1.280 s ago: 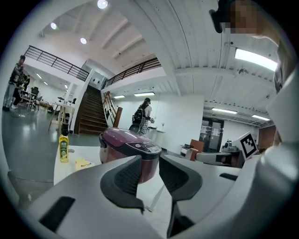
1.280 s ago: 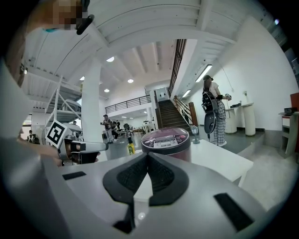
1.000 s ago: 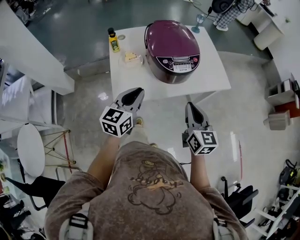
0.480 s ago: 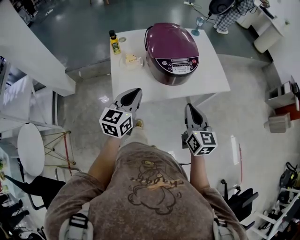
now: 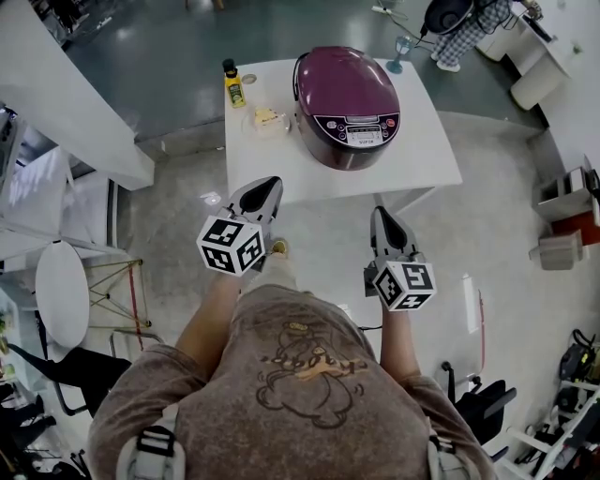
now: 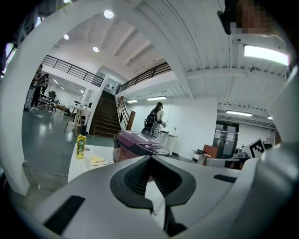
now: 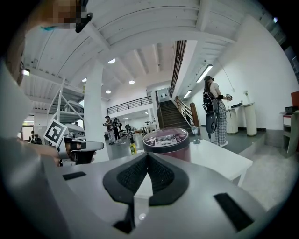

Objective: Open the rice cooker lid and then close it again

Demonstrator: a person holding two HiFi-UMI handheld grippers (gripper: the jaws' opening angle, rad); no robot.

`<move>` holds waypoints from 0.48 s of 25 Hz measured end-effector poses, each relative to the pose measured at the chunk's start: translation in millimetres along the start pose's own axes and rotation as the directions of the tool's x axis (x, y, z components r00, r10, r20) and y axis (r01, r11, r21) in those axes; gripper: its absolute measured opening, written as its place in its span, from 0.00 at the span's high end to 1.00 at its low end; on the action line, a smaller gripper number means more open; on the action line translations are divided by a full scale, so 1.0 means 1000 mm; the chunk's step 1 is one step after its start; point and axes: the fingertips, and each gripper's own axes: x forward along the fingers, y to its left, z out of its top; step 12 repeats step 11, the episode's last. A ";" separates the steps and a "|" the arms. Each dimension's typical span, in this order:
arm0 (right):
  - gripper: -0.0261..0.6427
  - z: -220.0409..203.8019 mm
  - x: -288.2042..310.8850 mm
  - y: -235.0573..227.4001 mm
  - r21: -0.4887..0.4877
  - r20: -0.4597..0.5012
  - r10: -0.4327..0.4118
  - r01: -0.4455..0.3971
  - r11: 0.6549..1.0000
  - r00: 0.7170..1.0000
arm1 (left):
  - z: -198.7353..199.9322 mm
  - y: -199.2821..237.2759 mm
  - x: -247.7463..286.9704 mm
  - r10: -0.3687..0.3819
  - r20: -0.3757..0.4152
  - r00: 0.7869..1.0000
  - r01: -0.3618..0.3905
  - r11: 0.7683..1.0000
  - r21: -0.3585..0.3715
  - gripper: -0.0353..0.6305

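Observation:
A purple rice cooker (image 5: 347, 103) with its lid down stands on the white table (image 5: 422, 150), its control panel facing me. Both grippers hover in front of the table's near edge, well short of the cooker. My left gripper (image 5: 272, 180) is shut and holds nothing; in the left gripper view its pads (image 6: 135, 177) meet in front of the rice cooker (image 6: 140, 144). The right gripper (image 5: 380, 210) is likewise shut with nothing in it, and its own view looks over the closed jaws at the rice cooker (image 7: 166, 139).
A yellow-labelled bottle (image 5: 230, 84) and a small yellow item (image 5: 266, 118) sit on the table left of the cooker. A glass (image 5: 401, 45) stands at the far right corner. A person (image 5: 464, 23) stands beyond the table. A round white table (image 5: 61, 295) is at left.
The left gripper has shifted and turned slightly. The right gripper has kept still, and the cooker's lid stays down.

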 end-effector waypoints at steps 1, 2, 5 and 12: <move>0.96 0.000 0.000 0.000 0.000 0.001 0.000 0.000 1.000 1.000 | 0.000 0.000 0.000 0.001 0.001 1.000 -0.001 1.000 -0.001 0.91; 0.96 0.000 0.000 -0.001 -0.001 0.001 -0.001 0.001 1.000 1.000 | 0.001 0.000 -0.001 0.003 0.002 1.000 -0.003 1.000 -0.001 0.91; 0.96 0.000 0.000 -0.001 -0.002 0.002 -0.003 0.003 1.000 1.000 | 0.002 0.000 -0.002 0.008 0.005 1.000 -0.008 1.000 -0.001 0.91; 0.96 -0.001 -0.001 0.002 -0.008 -0.002 -0.001 0.001 1.000 1.000 | 0.000 -0.002 -0.006 0.007 0.001 1.000 -0.007 1.000 -0.003 0.91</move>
